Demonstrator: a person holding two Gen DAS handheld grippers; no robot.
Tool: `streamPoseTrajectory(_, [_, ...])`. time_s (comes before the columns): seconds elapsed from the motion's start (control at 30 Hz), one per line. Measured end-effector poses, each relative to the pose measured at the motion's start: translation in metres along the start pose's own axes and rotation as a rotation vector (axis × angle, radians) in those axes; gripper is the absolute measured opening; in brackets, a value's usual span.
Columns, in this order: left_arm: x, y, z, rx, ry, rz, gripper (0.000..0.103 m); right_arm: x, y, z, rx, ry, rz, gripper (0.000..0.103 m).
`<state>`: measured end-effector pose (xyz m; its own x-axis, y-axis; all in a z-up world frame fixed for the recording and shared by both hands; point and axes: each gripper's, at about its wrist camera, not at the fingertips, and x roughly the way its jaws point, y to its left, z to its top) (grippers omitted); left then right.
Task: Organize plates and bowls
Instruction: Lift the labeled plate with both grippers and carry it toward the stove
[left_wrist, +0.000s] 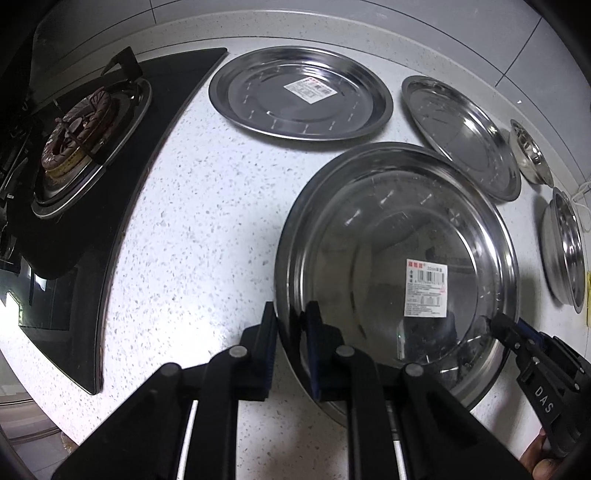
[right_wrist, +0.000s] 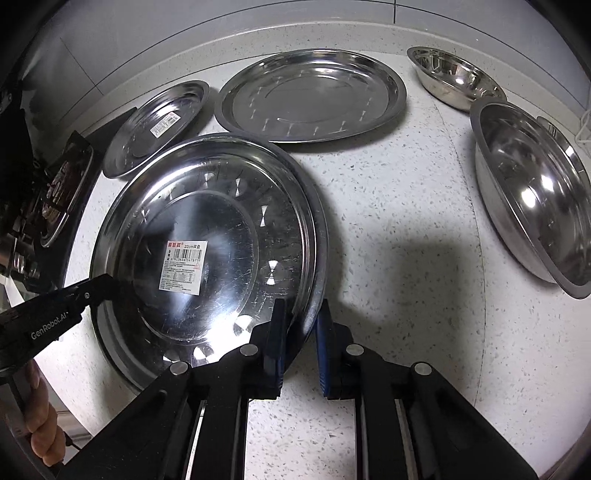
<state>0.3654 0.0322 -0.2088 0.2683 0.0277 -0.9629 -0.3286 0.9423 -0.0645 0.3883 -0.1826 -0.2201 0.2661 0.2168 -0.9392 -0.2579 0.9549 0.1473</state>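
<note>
A large steel plate with a barcode label (left_wrist: 399, 236) (right_wrist: 207, 236) is gripped from both sides. My left gripper (left_wrist: 290, 332) is shut on its left rim. My right gripper (right_wrist: 301, 332) is shut on its right rim and shows in the left wrist view (left_wrist: 506, 328). The left gripper also shows in the right wrist view (right_wrist: 99, 284). The plate seems to sit on another plate (right_wrist: 321, 236) below it. Two more steel plates (left_wrist: 299, 92) (left_wrist: 461, 136) lie behind, also in the right wrist view (right_wrist: 159, 125) (right_wrist: 310, 96). Two steel bowls (right_wrist: 532, 192) (right_wrist: 454, 77) stand at the right.
A black gas hob with a burner (left_wrist: 77, 136) is at the left of the speckled white counter (left_wrist: 199, 221). A tiled wall (right_wrist: 184, 37) runs along the back. A white cord (right_wrist: 583, 125) lies at the far right.
</note>
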Motion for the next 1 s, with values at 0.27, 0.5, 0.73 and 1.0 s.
streamPoseTrajectory(0.27, [0.001,0.003,0.002,0.051,0.020,-0.032,0.013,0.005,0.010,0.002,0.010,0.015,-0.033,0.013])
streamPoseTrajectory(0.5, [0.000,0.016,0.007,0.115,0.068,-0.077,0.013,0.004,0.023,0.003,0.034,0.049,-0.072,0.014])
streamPoseTrajectory(0.73, [-0.018,0.037,-0.003,0.164,0.079,-0.162,0.013,-0.009,0.035,-0.006,0.077,0.050,-0.105,0.014])
streamPoseTrajectory(1.0, [-0.057,0.056,-0.012,0.200,0.034,-0.187,0.014,-0.046,0.058,-0.021,0.074,0.007,-0.106,0.014])
